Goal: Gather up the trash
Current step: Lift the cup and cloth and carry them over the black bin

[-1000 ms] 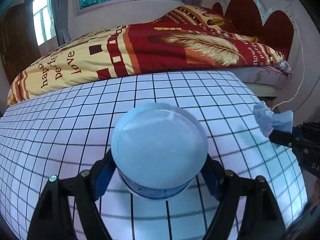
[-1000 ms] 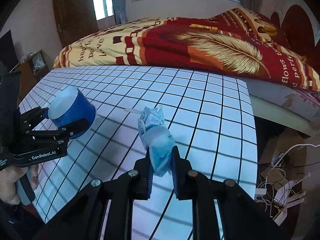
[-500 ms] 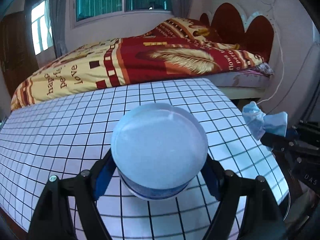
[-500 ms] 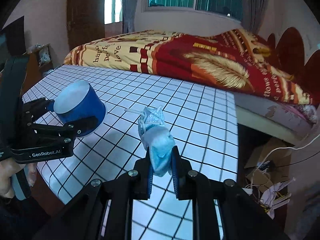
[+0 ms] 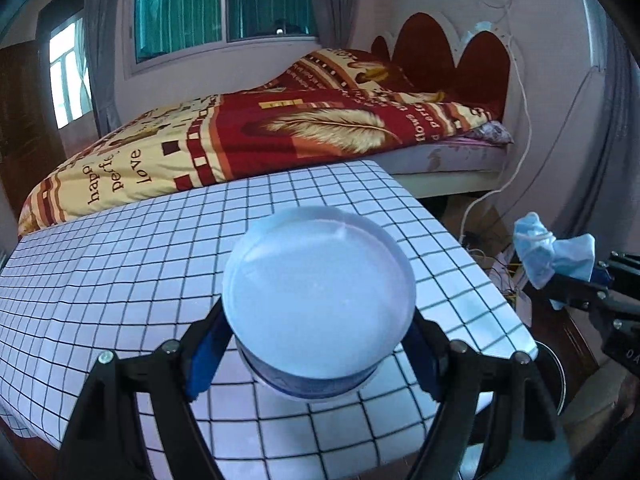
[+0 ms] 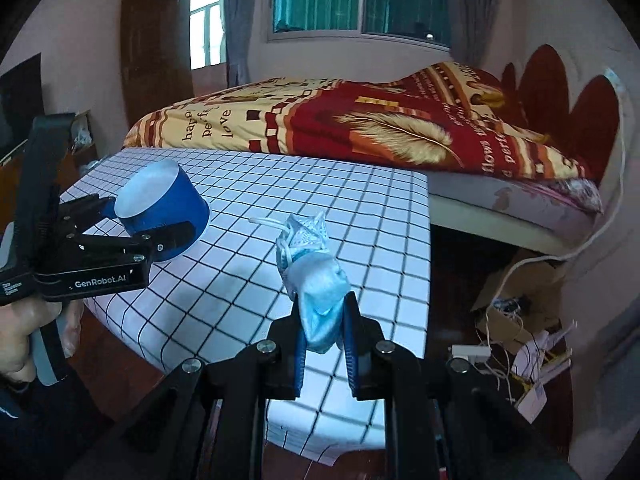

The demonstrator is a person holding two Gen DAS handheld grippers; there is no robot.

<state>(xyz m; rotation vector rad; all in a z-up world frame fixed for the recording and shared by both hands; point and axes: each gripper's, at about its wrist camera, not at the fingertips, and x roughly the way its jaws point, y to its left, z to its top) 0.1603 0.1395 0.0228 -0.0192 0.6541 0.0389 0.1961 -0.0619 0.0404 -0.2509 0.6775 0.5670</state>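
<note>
Left gripper point(image 5: 320, 344) is spread pretty wide, both fingers clamped on the sides of a cup point(image 5: 318, 300), angled down a bit. From the right wrist view you can see that same left gripper point(image 6: 160, 216) off to the left side, with a hand point(image 6: 28, 332) wrapped around its handle and a dark sleeve below it. Right gripper point(image 6: 323, 332) is pinched nearly closed on a mask point(image 6: 316, 280), which sticks up out of the fingers. From the left wrist view the right gripper point(image 5: 576, 284) pokes in at the right edge, fingertips on the mask point(image 5: 552, 252), sitting a little higher than the cup.
</note>
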